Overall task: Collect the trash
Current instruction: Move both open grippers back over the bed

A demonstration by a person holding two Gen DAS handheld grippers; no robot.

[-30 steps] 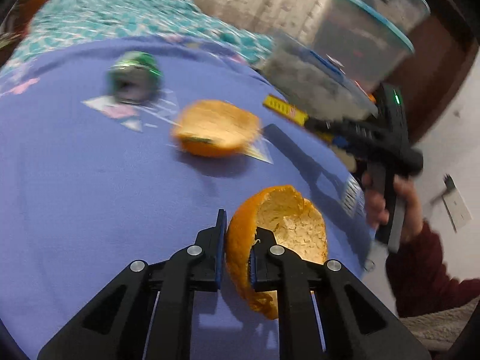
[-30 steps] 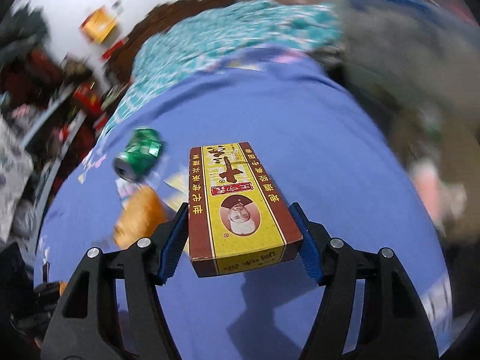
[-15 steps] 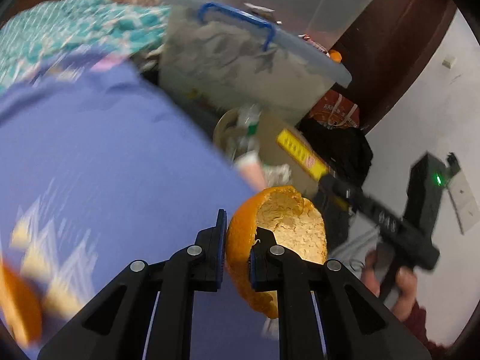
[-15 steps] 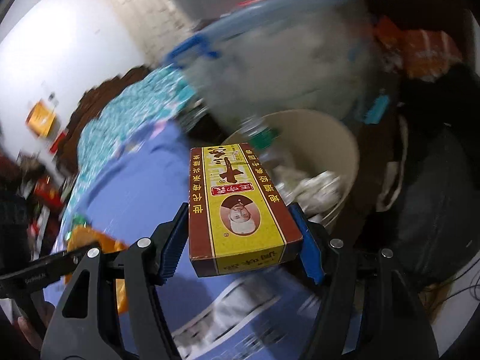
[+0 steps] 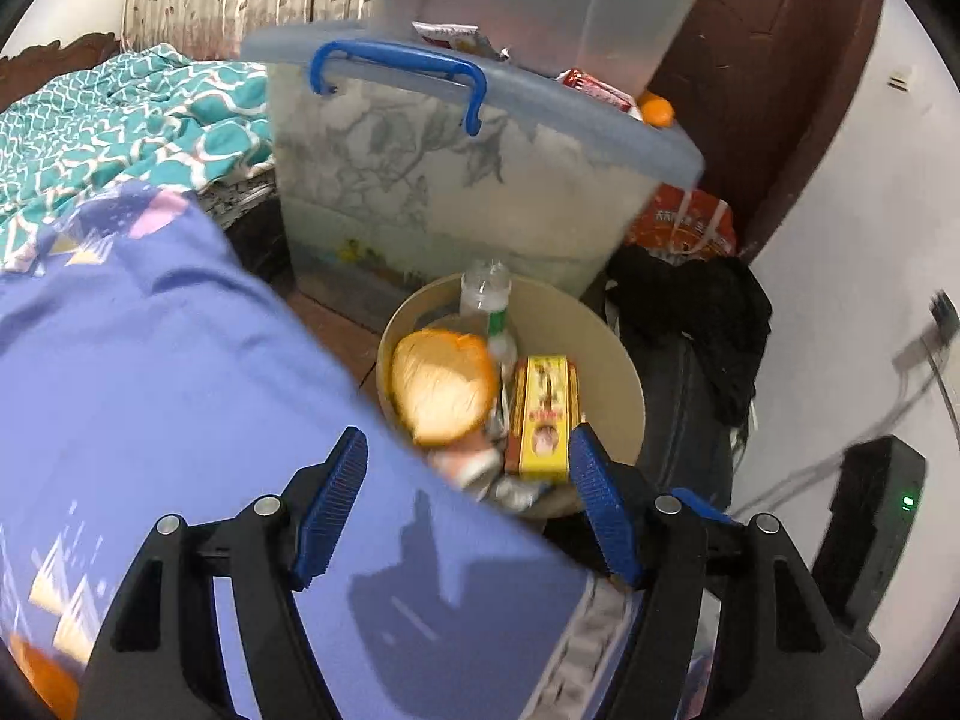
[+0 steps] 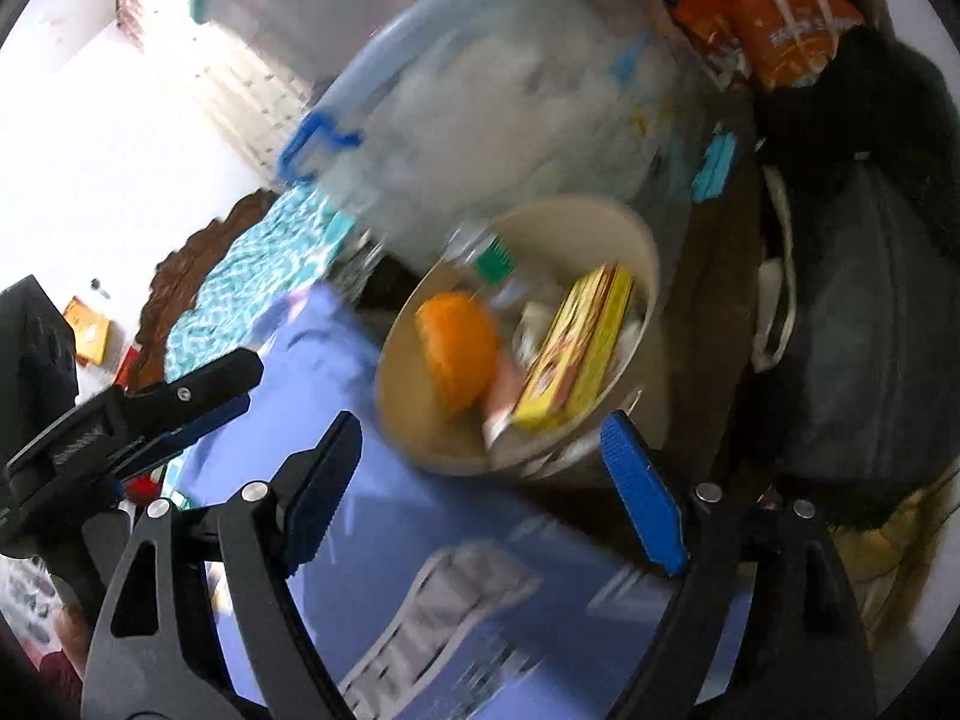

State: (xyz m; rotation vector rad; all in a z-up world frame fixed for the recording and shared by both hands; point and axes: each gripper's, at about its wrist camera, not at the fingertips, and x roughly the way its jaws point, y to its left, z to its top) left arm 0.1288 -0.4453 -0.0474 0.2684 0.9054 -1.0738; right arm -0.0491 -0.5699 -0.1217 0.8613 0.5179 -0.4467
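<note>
Fingers of the left gripper (image 5: 468, 510) and right gripper (image 6: 480, 480) have just sprung wide and hold nothing; beyond them the orange peel (image 5: 441, 387) and yellow box (image 5: 543, 414) lie in the beige bin (image 5: 624, 372) beside the blue-covered bed (image 5: 150, 372).

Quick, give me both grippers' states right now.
Left gripper: open, jaws just opened; orange peel in the bin.
Right gripper: open, jaws just opened; yellow box in the bin.
</note>
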